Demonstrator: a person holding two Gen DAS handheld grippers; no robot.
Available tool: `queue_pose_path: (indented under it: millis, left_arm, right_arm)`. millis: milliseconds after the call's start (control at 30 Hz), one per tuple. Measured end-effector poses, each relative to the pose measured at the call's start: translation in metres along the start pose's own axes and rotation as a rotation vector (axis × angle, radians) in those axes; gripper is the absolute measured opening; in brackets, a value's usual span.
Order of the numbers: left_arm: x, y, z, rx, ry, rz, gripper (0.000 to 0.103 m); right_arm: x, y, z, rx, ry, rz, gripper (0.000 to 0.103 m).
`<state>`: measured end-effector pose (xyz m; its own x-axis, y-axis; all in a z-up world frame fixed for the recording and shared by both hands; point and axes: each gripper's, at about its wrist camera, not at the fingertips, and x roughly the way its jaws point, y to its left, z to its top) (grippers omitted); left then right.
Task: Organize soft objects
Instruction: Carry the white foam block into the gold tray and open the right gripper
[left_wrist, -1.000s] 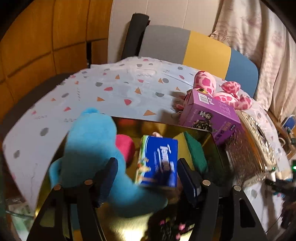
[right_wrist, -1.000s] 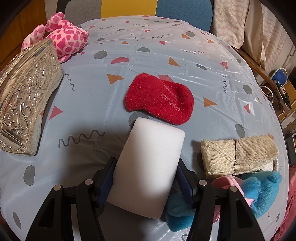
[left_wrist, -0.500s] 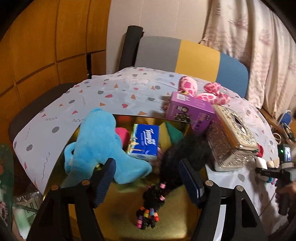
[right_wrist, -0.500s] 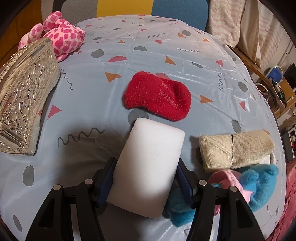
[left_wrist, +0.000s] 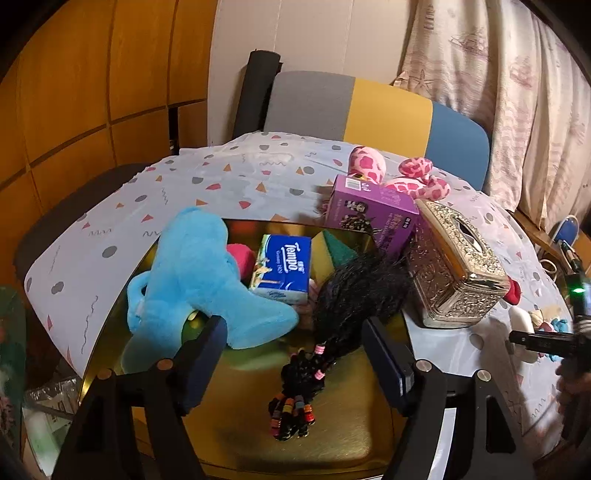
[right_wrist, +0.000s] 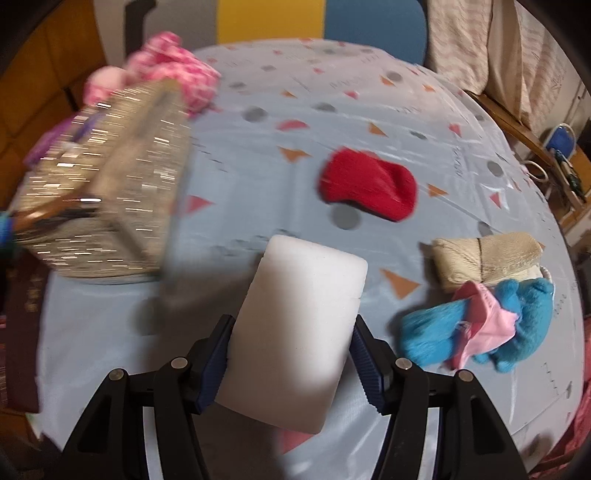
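Observation:
My right gripper (right_wrist: 290, 354) is shut on a white sponge block (right_wrist: 295, 314) and holds it above the table. A red sock (right_wrist: 369, 186), a beige rolled cloth (right_wrist: 487, 256) and a blue and pink plush (right_wrist: 491, 325) lie beyond it. My left gripper (left_wrist: 295, 354) is open and empty above a gold tray (left_wrist: 332, 417). The tray holds a blue plush (left_wrist: 195, 273), a Tempo tissue pack (left_wrist: 282, 267), a black braided wig (left_wrist: 343, 310) and a green and yellow sponge (left_wrist: 338, 251).
A silver ornate tissue box (left_wrist: 454, 266) stands right of the tray; it also shows in the right wrist view (right_wrist: 107, 195). A purple box (left_wrist: 369, 210) and a pink spotted plush (left_wrist: 399, 171) sit behind. A chair (left_wrist: 369, 107) stands at the table's far edge.
My left gripper has pulled back and up from the tray, leaving the tissue pack inside. My right gripper has lifted the white sponge and swung left; its view is blurred.

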<state>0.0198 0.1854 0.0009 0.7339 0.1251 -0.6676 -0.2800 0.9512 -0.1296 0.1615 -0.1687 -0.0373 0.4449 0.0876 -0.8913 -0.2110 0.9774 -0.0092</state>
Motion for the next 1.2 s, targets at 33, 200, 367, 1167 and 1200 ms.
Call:
queue_pose_path:
  millis: [33, 200, 367, 1167, 1200]
  left_arm:
    - [0.001, 0.002, -0.001, -0.006, 0.005, 0.003, 0.076]
    - [0.001, 0.005, -0.003, -0.018, 0.006, 0.002, 0.076]
    - [-0.003, 0.021, -0.001, -0.067, -0.014, 0.018, 0.076]
    - [-0.015, 0.073, -0.004, -0.166, -0.039, 0.104, 0.079]
    - [-0.015, 0.072, -0.004, -0.164, -0.038, 0.103, 0.079]
  right_arm:
    - [-0.007, 0.007, -0.001, -0.004, -0.014, 0.021, 0.062]
    - [-0.052, 0.047, -0.005, -0.04, -0.099, 0.146, 0.062]
    - [-0.09, 0.105, -0.009, -0.123, -0.142, 0.336, 0.062]
    - [-0.053, 0.275, -0.04, -0.4, 0.007, 0.479, 0.084]
    - [-0.059, 0.273, -0.04, -0.398, -0.015, 0.481, 0.084]
